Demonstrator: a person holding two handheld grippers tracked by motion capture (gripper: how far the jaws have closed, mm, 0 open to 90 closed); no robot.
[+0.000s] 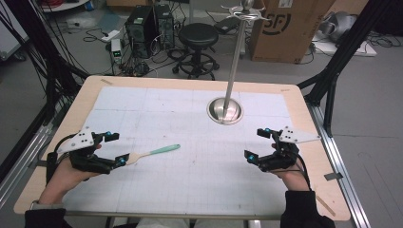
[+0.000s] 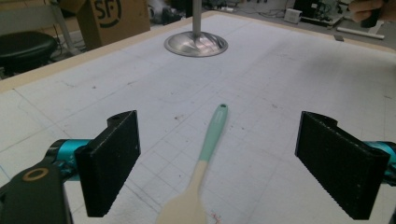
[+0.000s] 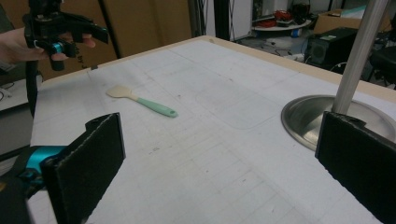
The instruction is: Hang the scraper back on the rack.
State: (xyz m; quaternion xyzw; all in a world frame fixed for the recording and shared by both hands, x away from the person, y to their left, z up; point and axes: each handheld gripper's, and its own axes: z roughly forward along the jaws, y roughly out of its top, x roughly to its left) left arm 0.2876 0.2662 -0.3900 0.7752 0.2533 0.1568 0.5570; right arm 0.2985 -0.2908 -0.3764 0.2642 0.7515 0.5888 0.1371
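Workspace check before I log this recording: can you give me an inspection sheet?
Surface: wooden table covered by a white gridded mat, faintly marked.
Job's things: spatula, mint handle, lies flat on the mat; metal stand, upright pole on a round base.
Clutter: nothing seen.
Grippers: left claw open, over the spatula's blade end; right claw open, holding nothing.
Cables: one trails from each claw; more on the floor.
Surroundings: stool, computer towers, cardboard box.
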